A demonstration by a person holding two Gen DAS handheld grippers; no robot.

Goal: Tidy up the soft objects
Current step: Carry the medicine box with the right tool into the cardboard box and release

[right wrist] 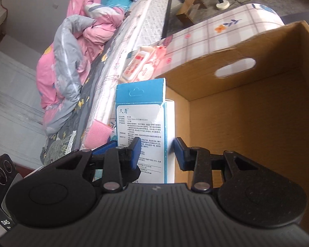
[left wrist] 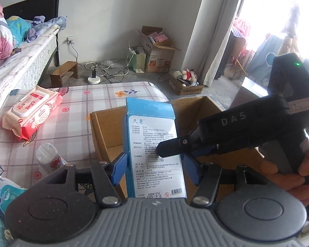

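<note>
A blue and white box [left wrist: 154, 144] stands upright between my left gripper's [left wrist: 155, 167] blue pads, over the open cardboard box [left wrist: 195, 113]. The left jaws sit slightly wider than the box, so the grip is unclear. My right gripper [left wrist: 171, 150] reaches in from the right and meets the box's face. In the right wrist view the same blue and white box [right wrist: 142, 127] sits between my right gripper's [right wrist: 156, 150] pads, which close on its edges, at the cardboard box's [right wrist: 247, 107] near corner.
A pink wet-wipes pack [left wrist: 33, 113] lies on the checked tablecloth [left wrist: 82, 103], with a white bottle [left wrist: 49, 158] and a blue tissue pack [left wrist: 4, 195] nearer. A bed [right wrist: 105, 47] with pink quilts stands left. Cartons [left wrist: 158, 51] and cables lie on the floor.
</note>
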